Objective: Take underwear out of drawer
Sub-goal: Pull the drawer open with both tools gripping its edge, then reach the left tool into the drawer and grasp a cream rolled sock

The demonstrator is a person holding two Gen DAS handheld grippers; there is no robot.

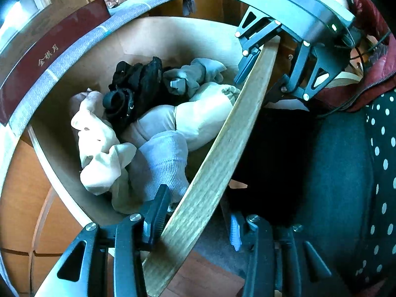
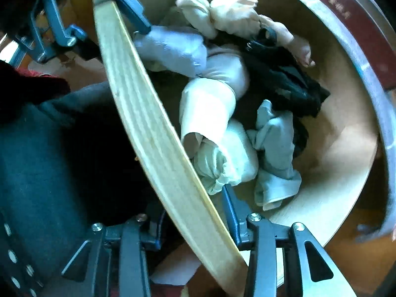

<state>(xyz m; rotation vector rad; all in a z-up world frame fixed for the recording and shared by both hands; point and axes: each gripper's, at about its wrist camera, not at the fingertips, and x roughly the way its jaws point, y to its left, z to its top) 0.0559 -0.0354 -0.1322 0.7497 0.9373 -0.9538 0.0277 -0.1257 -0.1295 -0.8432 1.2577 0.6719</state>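
Drawer pulled open; its pale wooden front panel runs diagonally through both wrist views. Both grippers point steeply down and straddle that panel, one finger inside the drawer, one outside.

Left gripper: inner finger sits against the panel's inside face, right beside a light blue ribbed sock; outer finger is on the panel's outer side. The panel fills the gap between them; cannot tell whether the pads actually press on the wood.

Right gripper: fingers stand on either side of the same panel, further along it, the inner finger touching a pale green knotted garment. Firm clamping on the panel also cannot be told. Seen from the left wrist view, this gripper sits at the far end of the panel.

Contents, all lying in the drawer: cream crumpled underwear, black lace underwear, white rolled garments, grey-blue bundle. Nothing lifted; no garment is between either gripper's fingers.

Outside the drawer: person's dark trousers, polka-dot fabric, red sleeve. A dark red box with gold characters lies beyond the drawer.
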